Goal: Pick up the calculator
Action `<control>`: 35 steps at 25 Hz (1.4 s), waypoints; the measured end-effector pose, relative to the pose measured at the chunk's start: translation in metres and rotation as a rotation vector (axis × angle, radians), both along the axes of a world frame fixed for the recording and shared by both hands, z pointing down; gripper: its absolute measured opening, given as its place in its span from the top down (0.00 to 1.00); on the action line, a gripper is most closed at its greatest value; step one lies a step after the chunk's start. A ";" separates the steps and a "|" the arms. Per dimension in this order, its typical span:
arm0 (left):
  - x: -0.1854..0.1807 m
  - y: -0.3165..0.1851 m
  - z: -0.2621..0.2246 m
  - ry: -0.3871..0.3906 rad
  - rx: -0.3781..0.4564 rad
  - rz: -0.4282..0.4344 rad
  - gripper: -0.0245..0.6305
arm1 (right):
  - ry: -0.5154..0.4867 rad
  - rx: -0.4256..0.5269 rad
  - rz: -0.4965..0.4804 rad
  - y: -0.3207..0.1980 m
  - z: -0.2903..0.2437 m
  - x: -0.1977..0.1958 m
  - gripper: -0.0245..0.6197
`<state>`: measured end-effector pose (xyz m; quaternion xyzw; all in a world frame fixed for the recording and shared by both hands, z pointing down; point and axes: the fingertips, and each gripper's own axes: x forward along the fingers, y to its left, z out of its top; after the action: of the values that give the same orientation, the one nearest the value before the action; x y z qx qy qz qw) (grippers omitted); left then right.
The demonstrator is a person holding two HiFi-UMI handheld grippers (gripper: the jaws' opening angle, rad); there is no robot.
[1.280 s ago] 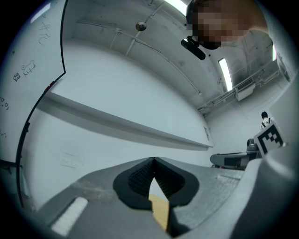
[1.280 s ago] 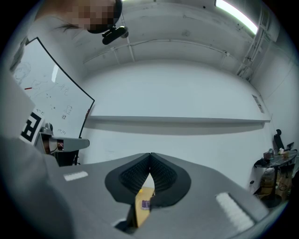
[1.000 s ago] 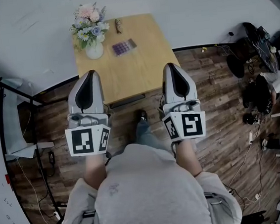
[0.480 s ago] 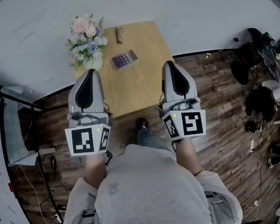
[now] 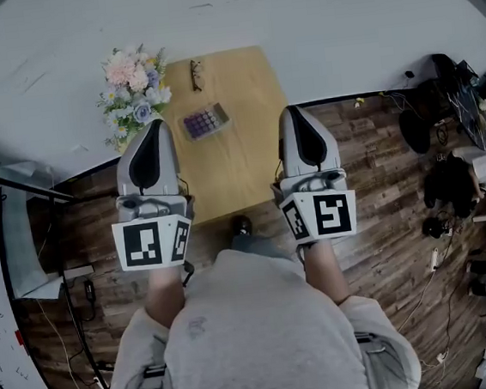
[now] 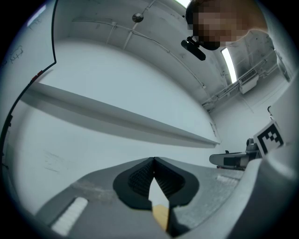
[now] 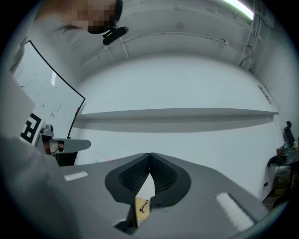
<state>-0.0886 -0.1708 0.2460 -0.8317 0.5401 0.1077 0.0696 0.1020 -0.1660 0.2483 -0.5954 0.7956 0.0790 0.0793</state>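
The calculator (image 5: 203,121), grey with purple keys, lies flat on the small wooden table (image 5: 232,169) in the head view, ahead of me and between my two grippers. My left gripper (image 5: 156,125) is held over the table's left edge, its tip to the left of the calculator and apart from it. My right gripper (image 5: 291,111) hangs by the table's right edge. Both are shut with nothing in them. In the left gripper view the jaws (image 6: 153,161) meet, and likewise in the right gripper view (image 7: 150,155); both face a white wall.
A vase of flowers (image 5: 130,84) stands at the table's far left corner, close to my left gripper. A pair of glasses (image 5: 196,75) lies at the far edge. Dark wooden floor (image 5: 380,183) surrounds the table, with cables and gear at the right; a whiteboard (image 5: 0,344) stands left.
In the head view the table with the calculator, flowers and glasses has slid down and left, closer to me. Both grippers keep their places in the view and stay shut.
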 end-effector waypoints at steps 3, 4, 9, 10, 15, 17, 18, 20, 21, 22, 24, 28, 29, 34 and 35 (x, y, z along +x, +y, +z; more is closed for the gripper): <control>0.009 -0.012 -0.002 0.002 0.005 -0.010 0.96 | 0.001 0.003 -0.011 -0.014 -0.002 0.008 0.96; 0.012 -0.016 -0.002 0.001 0.006 -0.013 0.95 | 0.001 0.005 -0.014 -0.018 -0.002 0.011 0.96; 0.026 -0.033 -0.005 -0.004 0.010 -0.028 0.96 | -0.003 0.008 -0.033 -0.039 -0.004 0.024 0.96; 0.028 -0.036 -0.005 -0.006 0.010 -0.032 0.95 | -0.005 0.007 -0.038 -0.043 -0.004 0.026 0.96; 0.036 -0.049 -0.001 -0.016 0.001 -0.054 0.95 | -0.014 -0.001 -0.062 -0.061 0.001 0.034 0.96; 0.037 -0.054 0.001 -0.017 -0.003 -0.064 0.96 | -0.017 -0.008 -0.072 -0.068 0.004 0.036 0.96; 0.038 -0.057 0.002 -0.017 -0.005 -0.069 0.96 | -0.017 -0.011 -0.078 -0.072 0.005 0.036 0.96; 0.039 -0.061 0.003 -0.016 -0.006 -0.077 0.96 | -0.017 -0.015 -0.089 -0.077 0.007 0.037 0.96; 0.040 -0.063 0.004 -0.016 -0.006 -0.081 0.96 | -0.016 -0.016 -0.095 -0.080 0.008 0.037 0.96; 0.040 -0.065 0.005 -0.017 -0.008 -0.085 0.95 | -0.015 -0.017 -0.099 -0.083 0.009 0.037 0.96; 0.041 -0.069 0.008 -0.017 -0.016 -0.092 0.96 | -0.014 -0.023 -0.112 -0.089 0.011 0.036 0.96; 0.040 -0.075 0.015 -0.009 -0.039 -0.110 0.96 | -0.010 -0.040 -0.145 -0.101 0.017 0.030 0.96; 0.040 -0.076 0.018 -0.007 -0.047 -0.114 0.96 | -0.009 -0.045 -0.154 -0.104 0.019 0.028 0.96; 0.038 -0.086 0.038 -0.017 -0.101 -0.137 0.96 | -0.006 -0.088 -0.207 -0.122 0.033 0.015 0.96; 0.038 -0.088 0.044 -0.016 -0.116 -0.139 0.95 | -0.004 -0.102 -0.220 -0.125 0.038 0.012 0.96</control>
<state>-0.0509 -0.2588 0.2895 -0.7957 0.6014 0.0644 0.0330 0.1136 -0.2914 0.2864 -0.5081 0.8589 0.0280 0.0587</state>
